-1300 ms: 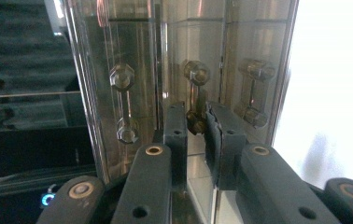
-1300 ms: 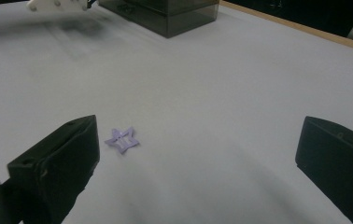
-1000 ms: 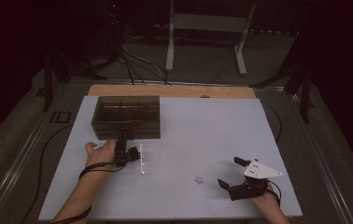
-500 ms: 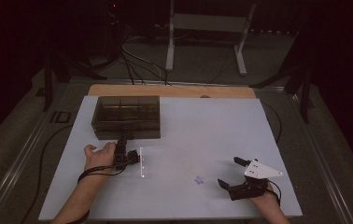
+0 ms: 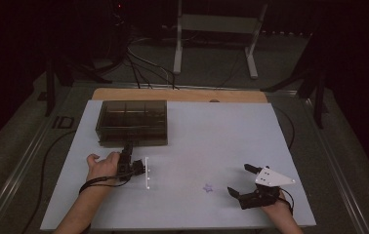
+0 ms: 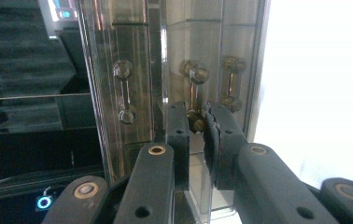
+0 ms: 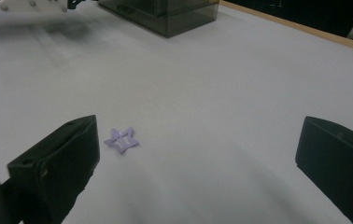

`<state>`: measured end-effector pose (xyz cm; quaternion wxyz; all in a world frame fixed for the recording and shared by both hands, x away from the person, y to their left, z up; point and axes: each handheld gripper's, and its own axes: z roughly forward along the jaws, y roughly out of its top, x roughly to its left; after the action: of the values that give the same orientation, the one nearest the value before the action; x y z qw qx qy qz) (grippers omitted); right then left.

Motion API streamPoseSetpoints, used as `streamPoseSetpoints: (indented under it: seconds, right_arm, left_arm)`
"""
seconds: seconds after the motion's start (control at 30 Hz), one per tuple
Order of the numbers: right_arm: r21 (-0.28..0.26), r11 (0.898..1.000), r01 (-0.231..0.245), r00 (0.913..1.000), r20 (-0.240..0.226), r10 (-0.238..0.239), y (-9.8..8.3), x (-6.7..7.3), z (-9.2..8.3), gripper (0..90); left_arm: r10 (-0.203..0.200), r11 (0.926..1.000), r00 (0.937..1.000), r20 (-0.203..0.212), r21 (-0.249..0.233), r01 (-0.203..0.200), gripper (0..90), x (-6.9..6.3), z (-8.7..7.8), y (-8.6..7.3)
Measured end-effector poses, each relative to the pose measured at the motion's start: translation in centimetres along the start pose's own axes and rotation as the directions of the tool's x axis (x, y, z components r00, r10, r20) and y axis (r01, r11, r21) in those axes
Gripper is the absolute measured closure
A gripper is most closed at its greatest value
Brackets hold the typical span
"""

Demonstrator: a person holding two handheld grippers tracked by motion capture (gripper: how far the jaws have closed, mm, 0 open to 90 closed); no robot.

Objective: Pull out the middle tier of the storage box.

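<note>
A dark see-through drawer box [image 5: 131, 122] stands at the far left of the white table top [image 5: 221, 131]. My left gripper [image 5: 127, 146] reaches its front face. In the left gripper view that gripper [image 6: 195, 113] is shut on a small metal drawer handle [image 6: 194, 74], pinching its lower end; two like handles [image 6: 124, 93] show beside it. A lilac star-shaped clip [image 5: 207, 187] lies flat near the front middle. My right gripper [image 5: 243, 179] rests to the right of it, open, with the clip [image 7: 121, 140] on the table just ahead of its left jaw [image 7: 198, 140].
A wooden strip [image 5: 177, 95] runs along the table's far edge. Cables [image 5: 138, 58] and a metal stand [image 5: 216, 29] sit on the floor beyond. A cable [image 5: 46, 161] trails off the left side.
My left hand and its gripper have drawn back slightly toward the near edge, still at the box front. The right gripper and the star clip have not moved.
</note>
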<state>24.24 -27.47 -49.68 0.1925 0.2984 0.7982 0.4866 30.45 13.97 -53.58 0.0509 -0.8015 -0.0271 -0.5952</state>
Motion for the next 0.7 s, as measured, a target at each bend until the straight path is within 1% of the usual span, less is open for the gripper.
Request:
streamPoseSetpoints:
  seconds: [0.1, 0.13, 0.2, 0.23, 0.27, 0.3, 0.4, 0.43, 0.47, 0.5, 0.53, 0.6, 0.67, 0.7]
  right_arm:
    - [0.002, 1.000, 0.001, 1.0000, 0.002, -0.001, 0.0, 0.0, 0.0, 0.1]
    - [0.002, 1.000, 0.001, 1.0000, 0.001, -0.001, 0.0, 0.0, 0.0, 0.1]
    - [0.002, 1.000, 0.002, 1.0000, 0.000, -0.002, 0.0, 0.0, 0.0, 0.1]
    - [0.002, 1.000, 0.000, 1.0000, 0.000, 0.000, 0.0, 0.0, 0.0, 0.1]
    - [0.003, 1.000, -0.001, 1.0000, 0.000, 0.001, 0.0, 0.0, 0.1, 0.1]
    - [0.006, 1.000, -0.001, 1.0000, -0.001, 0.001, 0.0, 0.0, 0.1, 0.1]
    - [0.012, 1.000, 0.003, 1.0000, -0.003, -0.003, 0.0, 0.1, 0.1, 0.1]
    - [0.012, 1.000, 0.003, 1.0000, -0.003, -0.003, 0.0, 0.1, 0.1, 0.1]
    - [0.011, 1.000, 0.002, 1.0000, -0.004, -0.002, 0.0, 0.1, 0.1, 0.1]
    - [0.011, 1.000, 0.002, 1.0000, -0.004, -0.002, 0.0, 0.1, 0.1, 0.1]
    - [0.010, 1.000, 0.002, 1.0000, -0.003, -0.002, 0.0, 0.1, 0.1, 0.1]
    - [0.009, 1.000, 0.002, 1.0000, -0.004, -0.002, 0.0, 0.1, 0.1, 0.1]
    - [0.009, 1.000, -0.002, 1.0000, -0.002, 0.002, 0.0, 0.1, 0.1, 0.1]
    - [0.009, 1.000, -0.002, 1.0000, -0.002, 0.002, 0.0, 0.1, 0.1, 0.1]
  left_arm:
    - [-0.005, 0.9999, 1.0000, 0.002, -0.014, 0.005, 80.6, 0.1, 0.1, -0.1]
    - [-0.006, 1.0000, 0.9999, 0.014, -0.003, 0.006, 80.6, 0.2, 0.0, 0.0]
    - [-0.004, 0.9999, 0.9999, 0.016, -0.014, 0.005, 80.4, 0.2, 0.1, -0.1]
    - [-0.016, 0.9998, 0.9995, 0.026, -0.008, 0.016, 80.3, 0.4, 0.0, -0.1]
    - [-0.019, 0.9996, 0.9995, 0.027, -0.020, 0.019, 80.3, 0.4, 0.1, -0.2]
    - [-0.024, 0.9996, 0.9991, 0.036, -0.016, 0.025, 80.1, 0.5, 0.1, -0.2]
    - [-0.057, 0.9983, 0.9966, 0.059, -0.012, 0.058, 79.1, 0.8, 0.1, -0.2]
    - [-0.076, 0.9970, 0.9942, 0.076, -0.013, 0.077, 78.6, 0.9, 0.0, -0.2]
    - [-0.087, 0.9959, 0.9917, 0.095, -0.017, 0.089, 76.2, 1.1, 0.0, -0.3]
    - [-0.087, 0.9959, 0.9917, 0.095, -0.017, 0.089, 71.3, 1.1, 0.0, -0.3]
    - [-0.098, 0.9944, 0.9888, 0.113, -0.027, 0.102, 69.8, 1.2, -0.2, -0.4]
    - [-0.131, 0.9896, 0.9826, 0.131, -0.042, 0.138, 63.9, 1.4, -0.4, -0.6]
    - [-0.160, 0.9837, 0.9749, 0.154, -0.056, 0.171, 61.7, 1.8, -0.6, -0.9]
    - [-0.160, 0.9837, 0.9749, 0.154, -0.056, 0.171, 59.2, 1.8, -0.6, -0.9]
